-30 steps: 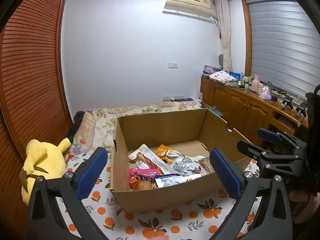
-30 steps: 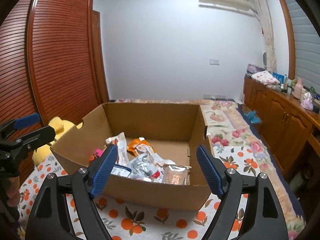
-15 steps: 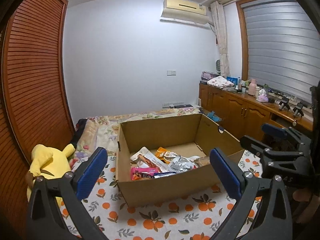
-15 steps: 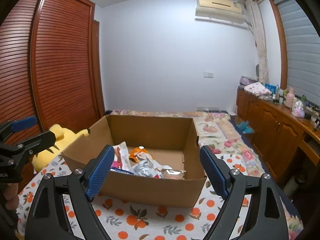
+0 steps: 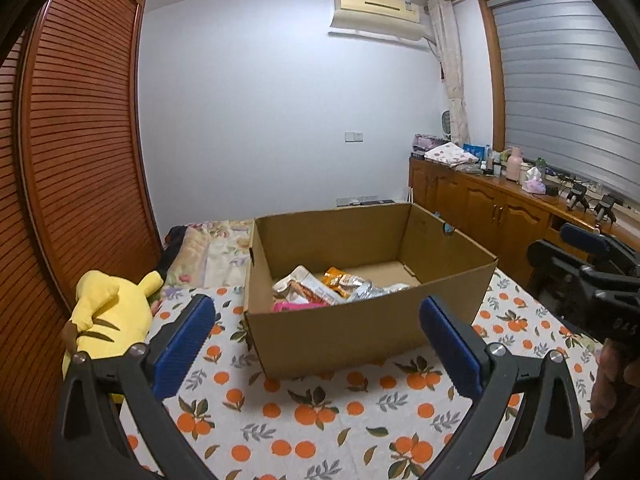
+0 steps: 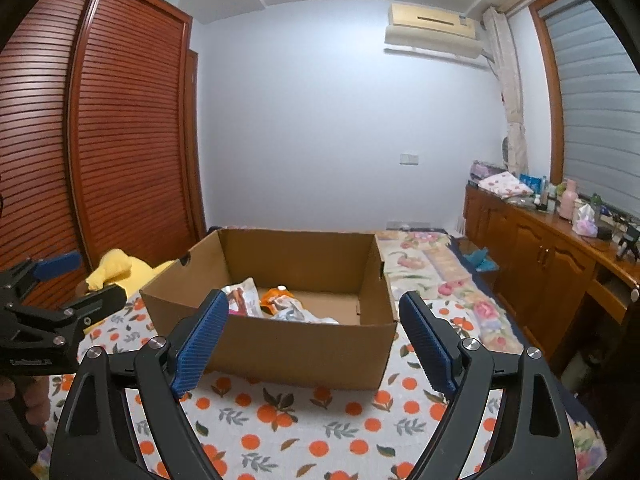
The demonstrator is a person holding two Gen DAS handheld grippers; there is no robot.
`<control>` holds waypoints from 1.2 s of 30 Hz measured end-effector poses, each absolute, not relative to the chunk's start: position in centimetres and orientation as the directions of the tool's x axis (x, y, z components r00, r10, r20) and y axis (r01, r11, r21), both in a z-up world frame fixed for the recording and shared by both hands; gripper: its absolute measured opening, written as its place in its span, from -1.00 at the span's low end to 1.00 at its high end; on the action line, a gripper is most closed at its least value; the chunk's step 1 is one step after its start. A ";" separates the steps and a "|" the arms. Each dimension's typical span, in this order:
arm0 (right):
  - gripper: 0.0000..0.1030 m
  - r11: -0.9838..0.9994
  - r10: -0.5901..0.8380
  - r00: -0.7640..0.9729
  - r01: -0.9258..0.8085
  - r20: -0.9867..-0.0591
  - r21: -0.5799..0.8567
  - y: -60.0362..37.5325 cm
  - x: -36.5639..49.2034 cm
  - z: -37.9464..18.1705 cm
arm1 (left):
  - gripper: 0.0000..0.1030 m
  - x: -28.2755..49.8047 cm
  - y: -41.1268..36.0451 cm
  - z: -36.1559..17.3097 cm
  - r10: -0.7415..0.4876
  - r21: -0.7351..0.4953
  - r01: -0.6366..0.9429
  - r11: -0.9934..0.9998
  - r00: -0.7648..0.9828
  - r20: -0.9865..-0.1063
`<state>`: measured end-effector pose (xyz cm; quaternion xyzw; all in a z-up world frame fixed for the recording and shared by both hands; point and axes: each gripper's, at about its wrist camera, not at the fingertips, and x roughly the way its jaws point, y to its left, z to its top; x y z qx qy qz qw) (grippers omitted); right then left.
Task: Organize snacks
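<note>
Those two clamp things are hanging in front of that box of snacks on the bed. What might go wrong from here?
Some guesses. The cardboard box sits on a soft bedspread, so a nudge might slide or tip it. The snack packets overlap in a heap, so one grab could catch two or crush one. Both the left hand-held gripper and the right hand-held gripper hang open near one box, so they might collide.

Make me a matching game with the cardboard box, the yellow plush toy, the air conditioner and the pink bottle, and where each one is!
Things:
1. cardboard box
2. yellow plush toy
3. air conditioner
4. pink bottle

Places:
A. high on the white wall
B. on the wooden cabinet by the window
C. beside the slatted wooden door
D. in the middle of the orange-print cloth, with snack packets inside

Pairs: 1-D, 2-C, 3-A, 4-B
</note>
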<state>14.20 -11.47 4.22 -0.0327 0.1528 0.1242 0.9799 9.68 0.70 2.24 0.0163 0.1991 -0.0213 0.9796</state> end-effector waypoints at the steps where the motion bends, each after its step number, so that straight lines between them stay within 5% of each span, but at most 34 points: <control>1: 0.73 0.967 0.234 0.922 -0.254 -0.308 -0.024 -11.5 14.1 4.1 | 1.00 9.5 0.8 2.1 -0.037 0.019 0.049 0.999 0.919 -0.394; 36: 0.73 0.970 0.219 0.915 -0.242 -0.340 -0.026 -12.2 13.0 1.4 | 1.00 8.5 1.2 -0.2 -0.041 -0.009 0.042 0.999 0.900 -0.435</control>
